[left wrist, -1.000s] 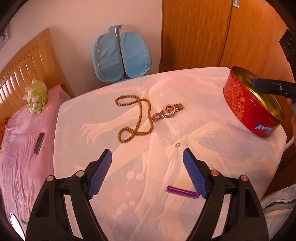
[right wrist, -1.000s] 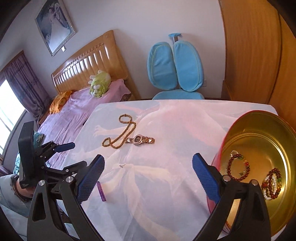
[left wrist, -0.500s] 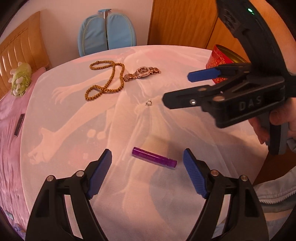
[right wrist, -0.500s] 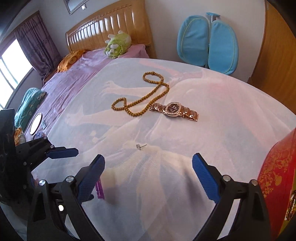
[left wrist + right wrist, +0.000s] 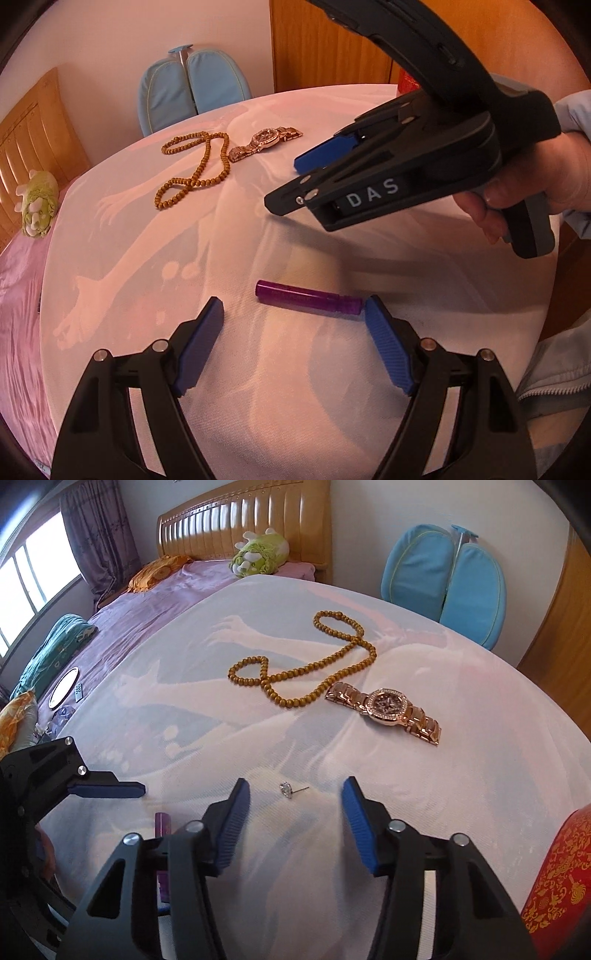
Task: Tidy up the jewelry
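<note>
Between my right gripper's [image 5: 293,812] spread blue pads lay the ear stud [image 5: 288,789], on the white cloth [image 5: 461,794] just ahead of the tips and nearer the left-hand pad [image 5: 232,821] than the other. Its sparkling head pointed toward that pad and its thin post ran off toward the opposite one, so the long axis lay roughly across the gap, not along my fingers. That was the relation I judged the next move to hang on: a straight close would have met the stud end-on, head and post tip, unless I turned my wrist first or shifted a touch to centre it. Neither pad touched it.

My left gripper [image 5: 295,343] was also open and holding nothing. It framed the purple tube [image 5: 308,301], which lay crosswise just past its tips, one end close to the right-hand pad [image 5: 388,350]. So the right hand was plainly the nearer one for the stud, the left for the tube.

Farther off, well beyond both, the wooden bead necklace [image 5: 306,668] and the rose-gold watch [image 5: 389,705] lay side by side, ends nearly touching. The red tin [image 5: 557,878] showed at my right edge.
</note>
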Demonstrator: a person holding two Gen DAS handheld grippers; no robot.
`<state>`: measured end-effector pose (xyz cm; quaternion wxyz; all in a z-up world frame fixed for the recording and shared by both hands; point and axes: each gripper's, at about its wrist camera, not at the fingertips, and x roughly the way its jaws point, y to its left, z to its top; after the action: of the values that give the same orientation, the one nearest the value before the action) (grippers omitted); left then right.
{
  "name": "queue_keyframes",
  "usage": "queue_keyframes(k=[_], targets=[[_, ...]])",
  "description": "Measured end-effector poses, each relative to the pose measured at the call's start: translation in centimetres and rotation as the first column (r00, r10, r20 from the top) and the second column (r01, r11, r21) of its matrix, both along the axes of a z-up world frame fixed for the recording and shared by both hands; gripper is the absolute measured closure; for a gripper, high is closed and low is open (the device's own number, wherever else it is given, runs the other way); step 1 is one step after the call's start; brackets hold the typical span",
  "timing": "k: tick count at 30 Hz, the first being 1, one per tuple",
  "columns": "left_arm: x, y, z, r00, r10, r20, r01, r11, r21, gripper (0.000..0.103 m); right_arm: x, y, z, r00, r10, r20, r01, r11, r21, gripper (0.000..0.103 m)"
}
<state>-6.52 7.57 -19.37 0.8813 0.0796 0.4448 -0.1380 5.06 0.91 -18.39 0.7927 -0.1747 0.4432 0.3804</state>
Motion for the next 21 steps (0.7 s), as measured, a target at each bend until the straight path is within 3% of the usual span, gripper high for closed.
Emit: queue_keyframes(k=[1,3,5,15,21], targets=[[-0.1,0.0,0.1,1.000,-0.014,0.003,0.014,1.000,-0.013,0.034,-0.1,0.0,0.0,1.000,0.004,0.004,-0.004,1.000,0.003,0.075],[-0.3,-0.1,0.3,0.999,-0.029,0.017,0.029,0.999,-0.021,0.061,-0.2,0.1,-0.1,1.000,0.013,0.024,-0.013,1.000,-0.008,0.086],[-0.4,-0.3,0.4,0.999,-0.044,0.025,0.044,0.999,-0.022,0.078,-0.2,0.2,-0.2,1.000,0.014,0.027,-0.013,1.000,-0.009,0.087],[0.0,0.6,0.5,1.000,-0.026,0.018,0.026,0.999,-0.040,0.095,-0.9,0.2,0.7,1.000,-0.007,0.021,0.007,1.000,0.010,0.087],[0.1,1.9,0.9,1.000,0.006,0.016,-0.004,0.998,-0.071,0.099,-1.3,-1.3,2.5,0.999,-0.049,0.023,0.048,0.997,0.056,0.087]])
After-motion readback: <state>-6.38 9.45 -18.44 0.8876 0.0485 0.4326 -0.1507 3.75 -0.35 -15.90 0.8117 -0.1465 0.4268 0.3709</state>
